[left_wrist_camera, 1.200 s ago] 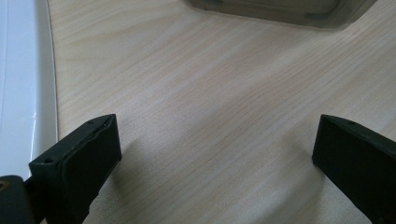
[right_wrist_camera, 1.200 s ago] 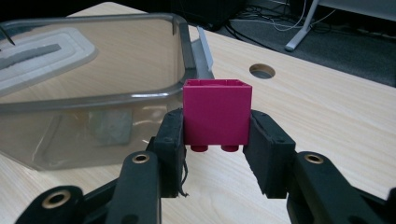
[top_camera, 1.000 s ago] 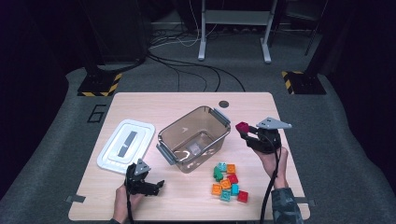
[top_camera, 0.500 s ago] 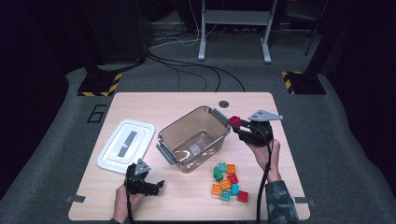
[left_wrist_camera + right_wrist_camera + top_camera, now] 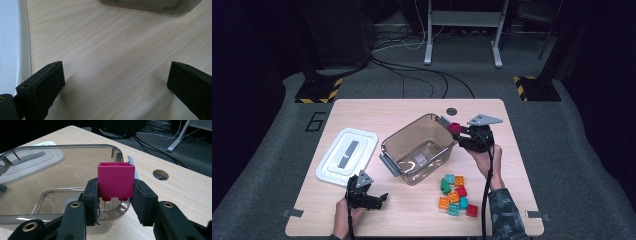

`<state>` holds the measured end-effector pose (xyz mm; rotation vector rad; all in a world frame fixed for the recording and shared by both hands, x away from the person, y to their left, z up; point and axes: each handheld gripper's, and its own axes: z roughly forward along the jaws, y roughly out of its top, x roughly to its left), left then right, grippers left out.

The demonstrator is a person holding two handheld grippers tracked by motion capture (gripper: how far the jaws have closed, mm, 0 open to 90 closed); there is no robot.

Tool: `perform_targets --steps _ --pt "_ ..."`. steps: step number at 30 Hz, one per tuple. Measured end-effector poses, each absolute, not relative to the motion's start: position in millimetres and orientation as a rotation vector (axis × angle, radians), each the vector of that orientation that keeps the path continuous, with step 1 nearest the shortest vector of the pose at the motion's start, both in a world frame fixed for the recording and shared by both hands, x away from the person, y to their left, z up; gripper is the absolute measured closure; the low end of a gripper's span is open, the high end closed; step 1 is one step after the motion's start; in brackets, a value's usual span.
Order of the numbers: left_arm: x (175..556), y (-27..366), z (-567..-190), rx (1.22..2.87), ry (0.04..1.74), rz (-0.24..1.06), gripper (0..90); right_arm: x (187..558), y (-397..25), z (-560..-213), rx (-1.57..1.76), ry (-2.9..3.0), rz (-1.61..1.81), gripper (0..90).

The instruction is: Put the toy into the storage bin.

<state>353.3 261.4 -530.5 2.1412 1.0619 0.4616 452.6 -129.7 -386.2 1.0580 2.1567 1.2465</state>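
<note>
Wooden bench | right tongs clamp magenta brick (studs down) above clear bin's rim | left tongs spread wide, nothing between.

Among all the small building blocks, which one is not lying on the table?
The magenta block, clamped in the right claw over the clear bin's rim. The other blocks lie in a loose pile on the table beside the bin.
</note>
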Motion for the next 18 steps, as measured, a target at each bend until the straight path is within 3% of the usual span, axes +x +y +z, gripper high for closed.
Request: perform_targets --steps 18 --pt "353.5 261.9 -529.9 2.150 1.059 0.458 1.0 464.8 -111.1 -395.9 1.066 2.205 1.225 58.5"
